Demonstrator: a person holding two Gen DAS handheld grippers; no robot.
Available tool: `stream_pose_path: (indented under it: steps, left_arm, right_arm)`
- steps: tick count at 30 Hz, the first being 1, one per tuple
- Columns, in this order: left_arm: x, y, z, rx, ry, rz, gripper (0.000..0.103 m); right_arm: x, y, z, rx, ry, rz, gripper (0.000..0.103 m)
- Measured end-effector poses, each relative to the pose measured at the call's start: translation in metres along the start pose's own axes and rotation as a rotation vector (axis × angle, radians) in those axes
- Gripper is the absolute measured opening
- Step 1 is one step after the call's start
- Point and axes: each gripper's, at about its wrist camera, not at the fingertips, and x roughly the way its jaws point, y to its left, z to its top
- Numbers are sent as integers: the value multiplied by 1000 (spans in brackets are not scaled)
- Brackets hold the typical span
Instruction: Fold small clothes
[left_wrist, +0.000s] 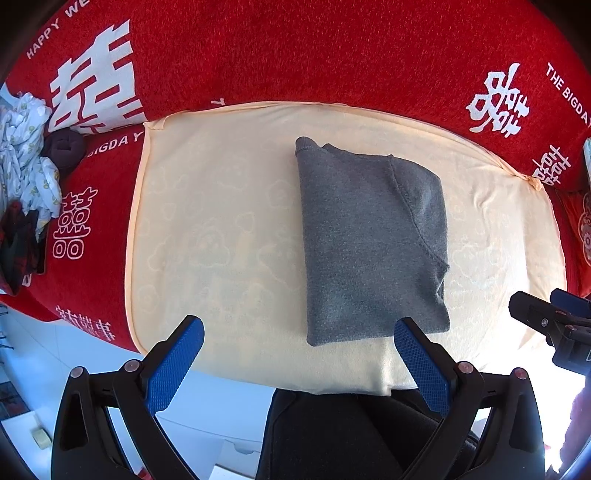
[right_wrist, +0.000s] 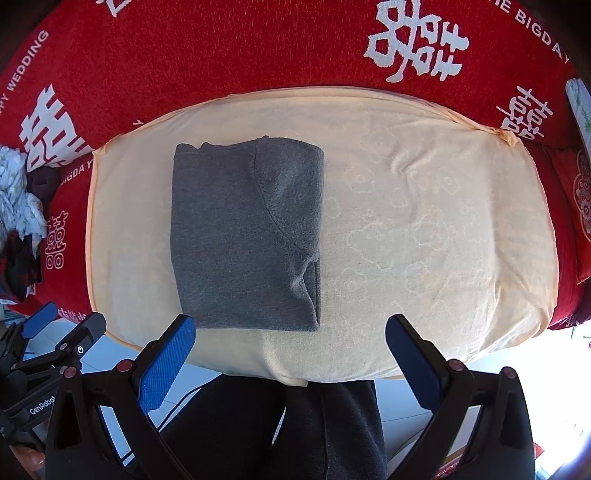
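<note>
A grey fleece garment (left_wrist: 369, 240) lies folded into a neat rectangle on a cream towel-covered cushion (left_wrist: 221, 221). It also shows in the right wrist view (right_wrist: 247, 236). My left gripper (left_wrist: 299, 332) is open and empty, just short of the garment's near edge. My right gripper (right_wrist: 291, 328) is open and empty, its left finger (right_wrist: 170, 354) close to the garment's near left corner. The right gripper shows at the right edge of the left wrist view (left_wrist: 554, 325), and the left gripper shows at the left edge of the right wrist view (right_wrist: 40, 339).
A red cover with white characters (left_wrist: 295, 55) surrounds the cushion (right_wrist: 424, 221). A heap of other clothes (left_wrist: 26, 147) lies at the far left, also seen in the right wrist view (right_wrist: 18, 195). The person's dark trousers (right_wrist: 295, 424) stand at the cushion's near edge.
</note>
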Motion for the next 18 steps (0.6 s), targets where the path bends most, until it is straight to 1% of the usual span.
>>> stream_pose_path:
  steps: [18]
  left_arm:
    - [-1, -1, 0, 1, 0, 2, 103]
  right_arm:
    - [0, 0, -1, -3, -1, 2, 103]
